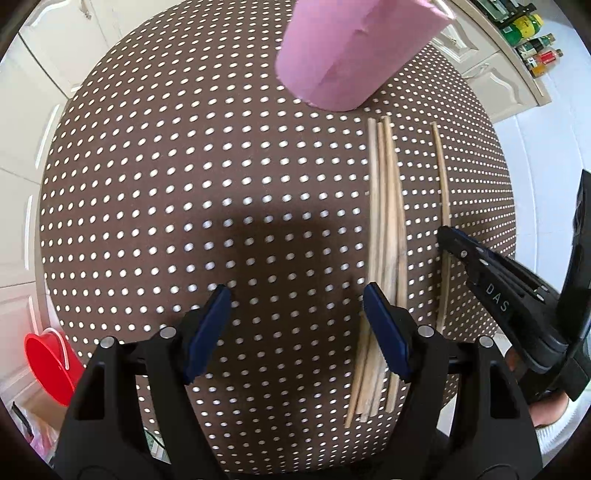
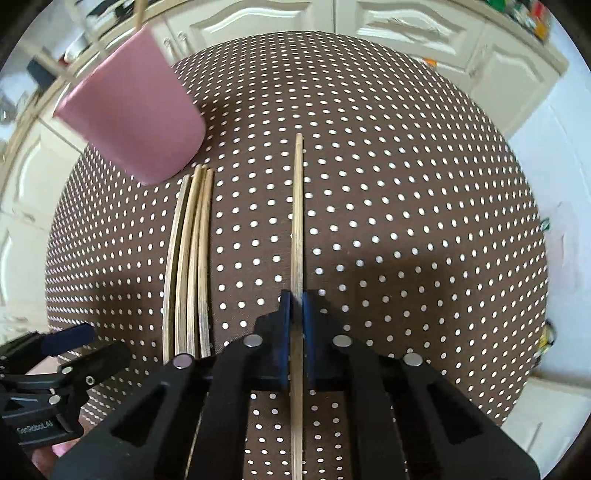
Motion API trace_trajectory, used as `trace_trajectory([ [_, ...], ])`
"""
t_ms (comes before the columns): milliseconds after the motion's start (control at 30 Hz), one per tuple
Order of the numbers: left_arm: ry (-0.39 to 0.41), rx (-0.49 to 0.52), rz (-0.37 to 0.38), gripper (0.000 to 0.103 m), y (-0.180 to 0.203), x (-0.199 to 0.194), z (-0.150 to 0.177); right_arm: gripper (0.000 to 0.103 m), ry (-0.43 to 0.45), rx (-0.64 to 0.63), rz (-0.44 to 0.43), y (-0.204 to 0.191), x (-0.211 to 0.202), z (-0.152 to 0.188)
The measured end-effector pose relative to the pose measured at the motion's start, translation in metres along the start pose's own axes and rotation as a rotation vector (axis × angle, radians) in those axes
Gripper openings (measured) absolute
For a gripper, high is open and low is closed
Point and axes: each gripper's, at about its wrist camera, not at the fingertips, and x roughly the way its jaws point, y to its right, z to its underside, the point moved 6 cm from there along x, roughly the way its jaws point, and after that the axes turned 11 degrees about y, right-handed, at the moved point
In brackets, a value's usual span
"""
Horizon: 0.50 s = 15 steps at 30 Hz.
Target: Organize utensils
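Note:
A pink cup [image 1: 351, 51] stands at the far side of the round dotted table; it also shows in the right wrist view [image 2: 133, 107]. A bundle of wooden chopsticks [image 1: 384, 236] lies on the cloth, also seen in the right wrist view [image 2: 190, 258]. A single chopstick [image 2: 297, 214] lies apart to their right, and my right gripper [image 2: 296, 299] is shut on it. The same chopstick [image 1: 441, 184] and right gripper [image 1: 448, 236] show in the left wrist view. My left gripper [image 1: 295, 295] is open and empty, its right finger over the bundle.
The brown polka-dot tablecloth [image 1: 184, 184] covers a round table. White cabinets [image 2: 406, 22] stand behind. Bottles [image 1: 532, 40] sit on a counter at the far right. A red bucket [image 1: 48, 365] is on the floor to the left.

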Motion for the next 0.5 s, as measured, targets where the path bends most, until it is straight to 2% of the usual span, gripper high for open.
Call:
trace_trajectory([
  [267,-0.011,0.051,-0.035,0.073,0.025,0.017,-0.014,0.005,-0.013,0.03,-0.042,0.022,-0.003,0.012],
  [433,0.005,0.097,-0.089,0.074,0.039,0.028,-0.025,0.005,-0.004,0.067,-0.067,0.046,-0.012,0.021],
  [500,0.011,0.102,-0.119,0.074,0.05,0.034,-0.033,0.005,-0.005,0.098,-0.087,0.043,-0.017,0.022],
])
